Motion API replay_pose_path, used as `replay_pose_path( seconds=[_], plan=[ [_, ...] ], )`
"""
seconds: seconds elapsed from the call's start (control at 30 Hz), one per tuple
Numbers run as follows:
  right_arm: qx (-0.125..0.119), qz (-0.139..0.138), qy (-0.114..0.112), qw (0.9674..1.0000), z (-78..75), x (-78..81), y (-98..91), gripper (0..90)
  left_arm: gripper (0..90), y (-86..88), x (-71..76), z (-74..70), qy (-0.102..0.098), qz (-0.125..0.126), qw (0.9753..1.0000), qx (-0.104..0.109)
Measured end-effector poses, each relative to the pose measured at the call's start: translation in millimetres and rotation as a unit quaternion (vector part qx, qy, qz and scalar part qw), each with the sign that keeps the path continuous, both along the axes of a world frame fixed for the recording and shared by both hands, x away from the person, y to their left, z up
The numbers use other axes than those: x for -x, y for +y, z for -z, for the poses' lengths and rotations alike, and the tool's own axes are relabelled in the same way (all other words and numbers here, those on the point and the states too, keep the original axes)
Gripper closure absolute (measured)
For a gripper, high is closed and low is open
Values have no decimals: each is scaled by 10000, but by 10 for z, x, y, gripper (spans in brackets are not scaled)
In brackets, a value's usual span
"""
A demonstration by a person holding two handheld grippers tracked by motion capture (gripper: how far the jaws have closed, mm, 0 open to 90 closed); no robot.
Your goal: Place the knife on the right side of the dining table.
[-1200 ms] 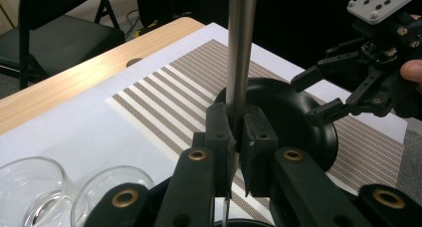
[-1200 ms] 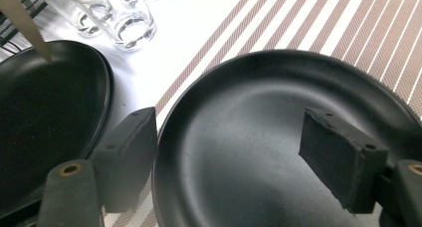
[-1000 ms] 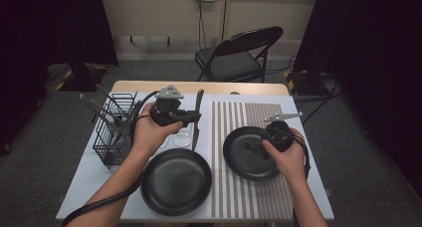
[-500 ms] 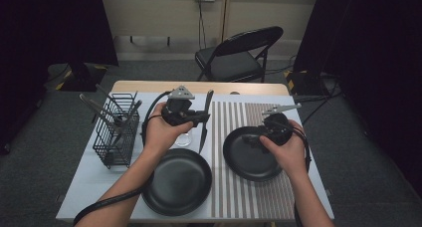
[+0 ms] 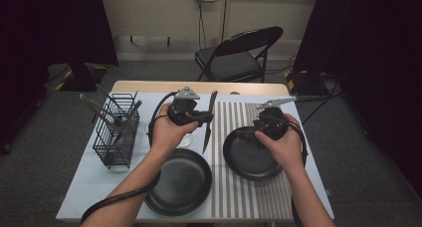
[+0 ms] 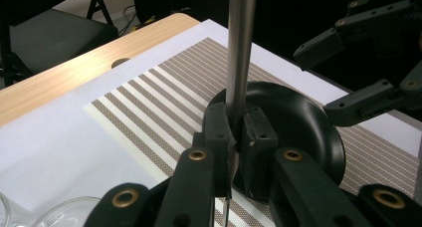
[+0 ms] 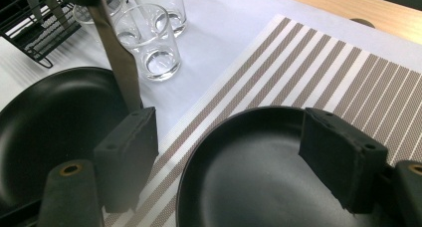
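Note:
My left gripper is shut on a knife and holds it above the table's middle, handle toward the far side and tip toward me. In the left gripper view the jaws clamp the metal handle. My right gripper hovers open over a black plate on the striped placemat. In the right gripper view its gripper has wide-apart pads with nothing between them; the plate lies below and the knife blade hangs at left.
A second black plate lies near the front edge, left of the mat. Clear glasses stand beyond it. A black wire rack with several utensils stands at the table's left. A folding chair is behind the table.
The left gripper has carried the knife to the right, up to the placemat's left edge. The right gripper has risen a little above its plate.

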State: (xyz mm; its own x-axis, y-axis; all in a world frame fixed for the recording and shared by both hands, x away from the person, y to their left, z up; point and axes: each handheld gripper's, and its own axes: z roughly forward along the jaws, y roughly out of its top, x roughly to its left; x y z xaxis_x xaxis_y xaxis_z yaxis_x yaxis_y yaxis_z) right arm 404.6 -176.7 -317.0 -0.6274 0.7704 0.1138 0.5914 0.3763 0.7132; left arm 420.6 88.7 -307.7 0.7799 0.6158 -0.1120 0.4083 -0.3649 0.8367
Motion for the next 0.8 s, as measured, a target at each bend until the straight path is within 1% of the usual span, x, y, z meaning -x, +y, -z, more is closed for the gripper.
replay_pose_path(
  seconds=[0.03, 0.17, 0.27, 0.3, 0.33, 0.4, 0.5, 0.63, 0.7, 0.8],
  plan=[
    [4, -20, -11, 10000, -10, -2, 8, 223, 836, -9, -4, 8, -25, 7, 10000, 3],
    [-92, -57, 11, 9999, -46, -7, 38, 224, 836, -33, -12, 23, -16, 15, 10000, 14],
    [-131, -94, -29, 9999, -67, -19, 61, 224, 836, -52, -19, 35, -19, 13, 10000, 43],
    [-149, -74, 0, 9999, -75, -19, 73, 225, 836, -57, -20, 38, -20, 22, 10000, 37],
    [-156, -95, -33, 9998, -76, -25, 79, 224, 836, -61, -20, 39, -20, 17, 10000, 0],
    [-176, -75, -33, 9998, -83, -25, 92, 225, 836, -66, -21, 42, -16, 25, 10000, -7],
    [-262, -104, -95, 9996, -90, -35, 106, 224, 836, -74, -20, 41, -38, -2, 10000, -31],
    [-294, -112, -127, 9994, -108, -38, 137, 229, 836, -83, -18, 41, -58, -6, 10000, 17],
    [-323, -136, -142, 9993, -125, -40, 153, 237, 835, -83, -17, 36, -91, -22, 10000, -24],
    [-378, -158, -185, 9990, -163, -40, 188, 252, 836, -92, -12, 43, -85, -50, 10000, 2]
  ],
)
